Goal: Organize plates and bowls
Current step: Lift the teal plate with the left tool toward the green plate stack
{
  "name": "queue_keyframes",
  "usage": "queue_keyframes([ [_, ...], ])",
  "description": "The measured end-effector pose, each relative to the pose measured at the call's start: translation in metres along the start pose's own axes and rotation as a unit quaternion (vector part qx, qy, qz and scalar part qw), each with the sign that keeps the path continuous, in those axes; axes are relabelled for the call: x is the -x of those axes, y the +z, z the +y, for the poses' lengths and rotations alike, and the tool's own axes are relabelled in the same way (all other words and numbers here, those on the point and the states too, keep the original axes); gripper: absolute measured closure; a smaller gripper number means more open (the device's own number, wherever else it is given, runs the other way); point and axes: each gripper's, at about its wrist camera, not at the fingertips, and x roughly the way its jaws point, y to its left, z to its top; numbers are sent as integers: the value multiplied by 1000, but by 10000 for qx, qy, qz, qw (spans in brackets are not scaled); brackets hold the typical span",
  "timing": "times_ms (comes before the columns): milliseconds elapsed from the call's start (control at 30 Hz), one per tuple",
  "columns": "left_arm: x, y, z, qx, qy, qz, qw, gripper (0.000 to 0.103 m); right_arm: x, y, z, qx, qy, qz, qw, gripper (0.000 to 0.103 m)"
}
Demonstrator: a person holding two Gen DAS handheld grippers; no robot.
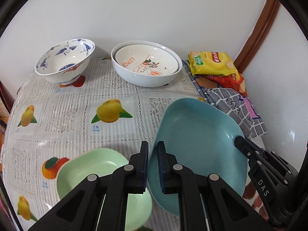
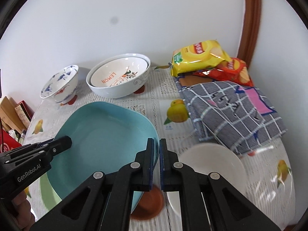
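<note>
fruit-printed tablecloth (image 1: pixel 77 104) was seen under a blue plate (image 1: pixel 194 144), which was clamped at opposite rims by the left gripper (image 1: pixel 153 148) and right gripper (image 2: pixel 156 144), tilted above a green plate (image 1: pixel 92 169).

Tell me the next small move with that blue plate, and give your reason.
Probably carry the blue plate sideways over the green plate and lower it on. The left gripper and right gripper each pinch an opposite rim of it, holding it tilted above the tablecloth. The green plate lies flat, close beside it, and has a similar squarish shape, so the two should stack.
</note>
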Motion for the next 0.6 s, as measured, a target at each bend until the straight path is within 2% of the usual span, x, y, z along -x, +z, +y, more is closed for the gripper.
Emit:
queue_keyframes([
  [300, 53, -33, -18, -55, 1, -168, 9998, 93, 64, -33, -7, -103, 37, -184, 9998, 98],
  [600, 89, -66, -23, -17, -28, -293, 9996, 93, 106, -60, -8, -109, 64, -301, 9995, 98],
])
